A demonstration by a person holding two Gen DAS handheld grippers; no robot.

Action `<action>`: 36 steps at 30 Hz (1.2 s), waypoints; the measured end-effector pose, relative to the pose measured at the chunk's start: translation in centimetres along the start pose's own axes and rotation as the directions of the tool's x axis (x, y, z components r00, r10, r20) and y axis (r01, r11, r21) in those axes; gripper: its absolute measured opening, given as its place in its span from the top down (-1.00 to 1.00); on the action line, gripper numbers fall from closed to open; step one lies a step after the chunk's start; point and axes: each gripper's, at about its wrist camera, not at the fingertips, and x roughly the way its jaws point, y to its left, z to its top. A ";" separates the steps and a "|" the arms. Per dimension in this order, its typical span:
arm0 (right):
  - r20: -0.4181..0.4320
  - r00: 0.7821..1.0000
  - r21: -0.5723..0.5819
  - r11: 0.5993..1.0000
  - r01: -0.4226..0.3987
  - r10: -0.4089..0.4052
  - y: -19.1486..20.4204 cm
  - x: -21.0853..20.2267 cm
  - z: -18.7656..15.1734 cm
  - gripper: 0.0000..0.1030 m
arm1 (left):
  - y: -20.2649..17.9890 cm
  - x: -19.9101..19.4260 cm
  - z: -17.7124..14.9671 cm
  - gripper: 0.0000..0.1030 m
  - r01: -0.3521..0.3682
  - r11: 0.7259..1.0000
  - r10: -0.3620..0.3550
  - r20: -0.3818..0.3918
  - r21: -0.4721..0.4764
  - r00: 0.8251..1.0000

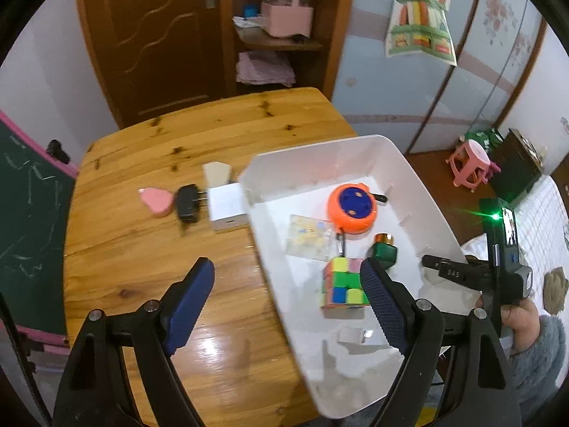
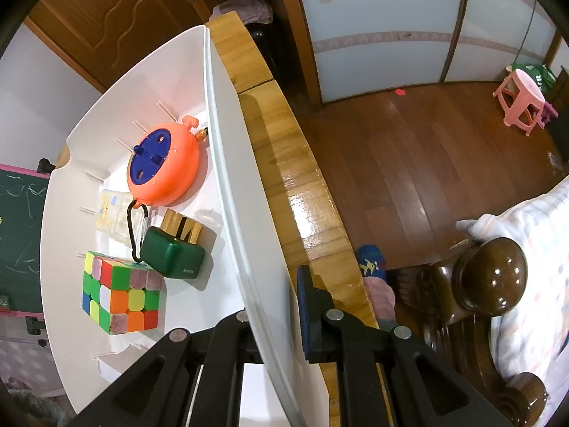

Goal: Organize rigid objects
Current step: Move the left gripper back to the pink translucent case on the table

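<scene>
**Right tool steadies bin, left tool free over desk**

My right tool (image 2: 275, 306) straddles the white bin's (image 1: 419, 192) near wall, one finger each side. I judge it is pinching the rim to steady the bin for loading, but its inner finger is hidden behind the wall, so I cannot tell if it is clenched.

My left tool (image 1: 286, 302) is released, jaws wide, nothing between them, hovering over the bin's left rim.

Already in the bin: Rubik's cube (image 2: 121, 291), green case (image 2: 172, 258), orange reel (image 2: 163, 163) and a clear packet (image 1: 309, 236).

Left on the desk (image 1: 149, 249) at 10 o'clock from the left tool: white box (image 1: 227, 210), black plug (image 1: 187, 202), pink wedge (image 1: 156, 201). Probably next.

A beige item behind the white box is part hidden. A small shiny piece in the bin's near end is blurred.
</scene>
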 end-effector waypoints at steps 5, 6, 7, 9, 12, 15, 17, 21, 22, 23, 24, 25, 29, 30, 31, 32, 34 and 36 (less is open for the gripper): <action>-0.007 1.000 0.002 1.000 0.005 -0.005 0.0 0.1 0.1 0.79 | 1.6 -0.9 -0.6 -0.68 -0.043 0.999 0.044 0.027 -0.012 0.999; -0.009 1.000 0.003 1.000 0.007 -0.007 0.0 0.1 0.1 0.79 | 2.0 -0.9 -0.7 -0.68 -0.051 0.999 0.051 0.029 -0.014 0.998; -0.010 1.000 0.005 1.000 0.010 -0.010 0.0 0.2 0.1 0.79 | 2.4 -0.9 -0.8 -0.68 -0.058 0.998 0.058 0.028 -0.015 0.998; -0.011 1.000 0.008 1.000 0.014 -0.014 -0.1 0.2 0.2 0.79 | 3.5 -0.6 -1.1 -0.68 -0.083 0.996 0.083 0.021 -0.024 0.996; -0.015 1.000 0.010 1.000 0.015 -0.015 -0.1 0.3 0.3 0.79 | 5.4 -0.1 -1.5 -0.68 -0.122 0.991 0.122 0.010 -0.058 0.992; -0.017 1.000 0.015 1.000 0.015 -0.014 -0.2 0.3 0.4 0.79 | 8.0 1.0 -1.6 -0.68 -0.150 0.982 0.148 -0.022 -0.115 0.989; -0.016 1.000 0.018 1.000 0.014 -0.013 -0.3 0.3 0.4 0.79 | 9.7 2.0 -1.6 -0.68 -0.169 0.973 0.163 -0.048 -0.159 0.985; -0.015 1.000 0.020 1.000 0.013 -0.013 -0.4 0.3 0.3 0.79 | 12.5 4.3 -0.9 -0.68 -0.226 0.950 0.213 -0.081 -0.217 0.974; -0.015 1.000 0.018 1.000 0.015 -0.015 -0.4 0.3 0.3 0.79 | 13.1 4.9 -0.6 -0.68 -0.233 0.945 0.219 -0.088 -0.231 0.972; -0.015 1.000 0.017 1.000 0.016 -0.016 -0.4 0.3 0.3 0.79 | 13.8 5.6 -0.2 -0.68 -0.235 0.939 0.217 -0.099 -0.249 0.971; -0.015 1.000 0.015 1.000 0.018 -0.018 -0.4 0.3 0.3 0.79 | 14.5 6.4 0.3 -0.68 -0.229 0.936 0.207 -0.108 -0.267 0.972; -0.015 1.000 0.014 1.000 0.019 -0.019 -0.3 0.4 0.2 0.79 | 15.0 7.0 0.6 -0.68 -0.223 0.934 0.198 -0.115 -0.280 0.973; -0.015 1.000 0.011 1.000 0.022 -0.021 -0.2 0.3 0.1 0.79 | 17.0 10.3 2.5 -0.68 -0.208 0.910 0.159 -0.161 -0.359 0.974; -0.015 1.000 0.009 1.000 0.023 -0.022 -0.2 0.3 0.1 0.79 | 17.3 10.9 2.9 -0.68 -0.206 0.905 0.151 -0.172 -0.372 0.973; -0.015 1.000 0.008 1.000 0.023 -0.023 -0.2 0.4 0.1 0.79 | 17.5 11.7 3.4 -0.68 -0.203 0.900 0.142 -0.180 -0.386 0.973; -0.016 1.000 0.008 1.000 0.024 -0.024 0.0 0.3 0.2 0.79 | 17.8 12.5 3.9 -0.67 -0.204 0.893 0.136 -0.191 -0.400 0.972; -0.015 1.000 0.005 1.000 0.025 -0.025 0.0 0.3 0.1 0.79 | 18.0 13.6 4.7 -0.68 -0.211 0.885 0.136 -0.203 -0.415 0.970; -0.014 1.000 0.002 1.000 0.027 -0.027 0.1 0.3 0.2 0.79 | 18.3 15.0 5.5 -0.68 -0.225 0.875 0.138 -0.225 -0.428 0.965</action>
